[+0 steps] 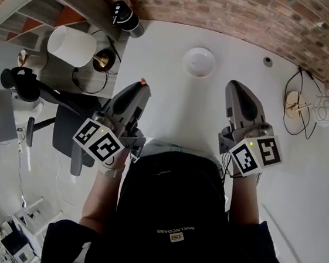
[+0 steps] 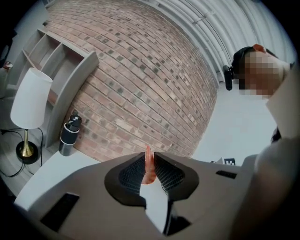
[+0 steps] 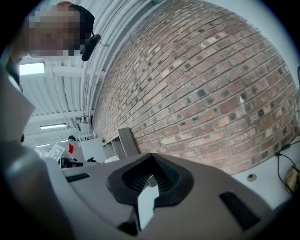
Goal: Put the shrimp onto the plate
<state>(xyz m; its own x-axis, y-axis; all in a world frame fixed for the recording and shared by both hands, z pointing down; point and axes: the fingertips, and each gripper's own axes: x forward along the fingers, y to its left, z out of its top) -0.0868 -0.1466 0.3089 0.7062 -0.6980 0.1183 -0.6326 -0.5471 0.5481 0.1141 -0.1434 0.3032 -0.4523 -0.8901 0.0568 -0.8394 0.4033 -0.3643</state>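
Left of the plate and a little nearer the person, the left gripper has its jaws pressed onto the shrimp. The shrimp stands pinched between the pads with its long axis running along the jaws and its pale tip poking out past them. The empty white plate sits on the table ahead of and to the right of that tip, so the carry should go forward and rightward. Right of the plate, the right gripper has its jaws together on nothing; it looks slightly nearer the plate, yet has no part in the drop.
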